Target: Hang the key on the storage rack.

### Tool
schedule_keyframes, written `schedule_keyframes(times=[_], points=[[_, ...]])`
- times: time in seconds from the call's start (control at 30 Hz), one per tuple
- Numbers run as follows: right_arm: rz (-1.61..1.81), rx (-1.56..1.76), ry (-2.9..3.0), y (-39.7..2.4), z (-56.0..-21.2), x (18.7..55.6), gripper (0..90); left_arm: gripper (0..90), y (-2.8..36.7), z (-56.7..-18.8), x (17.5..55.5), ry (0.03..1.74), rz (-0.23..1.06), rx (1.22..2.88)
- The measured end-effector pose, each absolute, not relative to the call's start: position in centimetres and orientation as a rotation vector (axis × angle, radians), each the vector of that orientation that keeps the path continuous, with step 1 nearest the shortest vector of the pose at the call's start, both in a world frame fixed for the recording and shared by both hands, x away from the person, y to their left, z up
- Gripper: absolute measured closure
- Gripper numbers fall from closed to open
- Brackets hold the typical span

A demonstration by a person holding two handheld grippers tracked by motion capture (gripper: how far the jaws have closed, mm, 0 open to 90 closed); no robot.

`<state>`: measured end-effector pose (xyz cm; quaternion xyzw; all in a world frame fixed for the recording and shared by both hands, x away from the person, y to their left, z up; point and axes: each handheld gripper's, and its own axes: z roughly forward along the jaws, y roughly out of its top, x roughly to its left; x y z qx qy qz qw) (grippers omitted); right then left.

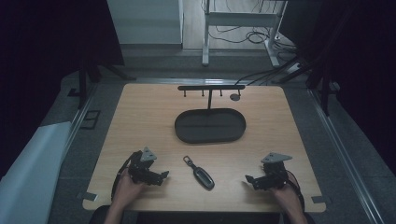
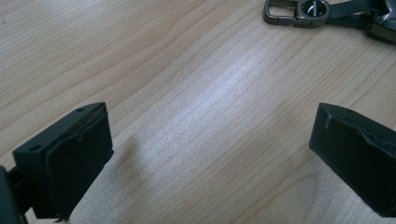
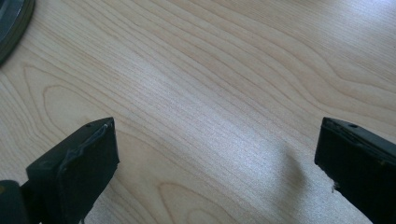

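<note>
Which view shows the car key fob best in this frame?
The high view: the whole key fob lies on the table between the left gripper and right gripper, both open. The left gripper view catches just its metal clasp end at the top edge. The right gripper view looks over bare wood and the tray's rim.

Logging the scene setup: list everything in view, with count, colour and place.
table: 1, light wood, centre
tray: 1, dark oval, far middle of the table
hook stand: 1, black T-shaped bar with small pegs, rising behind the tray
car key fob: 1, dark with a metal clip on a strap, near middle, between the tongs
white panel: 1, left of the table
left tongs: 1, black, near left, open, empty
right tongs: 1, black, near right, open, empty
hands: 2, holding the tongs
</note>
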<state>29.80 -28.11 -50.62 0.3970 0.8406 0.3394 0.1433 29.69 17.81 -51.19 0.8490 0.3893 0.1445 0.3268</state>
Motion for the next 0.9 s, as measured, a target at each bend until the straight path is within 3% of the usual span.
schedule_keyframes(times=[0.9], points=[[0.981, 1.128, 2.453, -26.8, -50.2, 29.9, 0.1, 0.0, 17.9, -51.1, 29.6, 1.01, 0.39, 2.219]])
